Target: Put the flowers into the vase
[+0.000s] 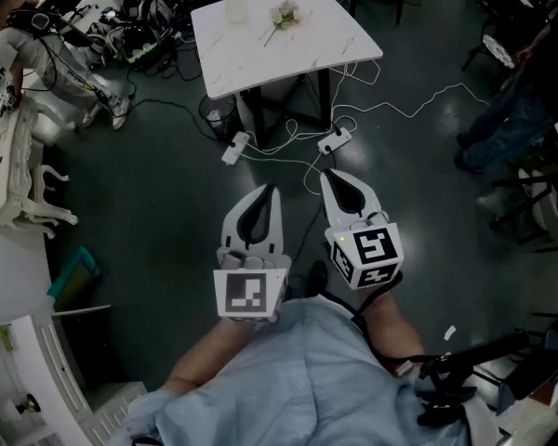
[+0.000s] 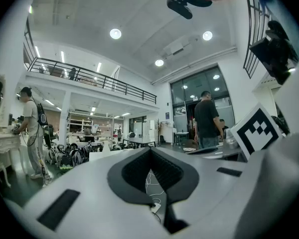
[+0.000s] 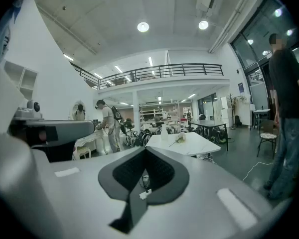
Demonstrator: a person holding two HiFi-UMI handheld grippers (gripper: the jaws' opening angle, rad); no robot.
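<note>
A white marble-topped table (image 1: 309, 52) stands far ahead across the dark floor. On it a small white vase (image 1: 235, 7) stands upright near the back left, and a bunch of pale flowers (image 1: 285, 14) lies flat to its right. In the right gripper view the table (image 3: 194, 144), flowers (image 3: 180, 139) and vase (image 3: 164, 132) show small in the distance. My left gripper (image 1: 272, 190) and right gripper (image 1: 326, 174) are held side by side close to my body, well short of the table. Both have their jaws together with nothing between them, as do the left gripper (image 2: 150, 150) and right gripper (image 3: 145, 150) in their own views.
Two power strips (image 1: 235, 147) (image 1: 335, 139) and loose white cables lie on the floor between me and the table. A person (image 1: 525, 91) stands at the right, another (image 1: 33, 49) at the far left beside white furniture (image 1: 9, 170). Gear (image 1: 153, 12) is piled behind the table.
</note>
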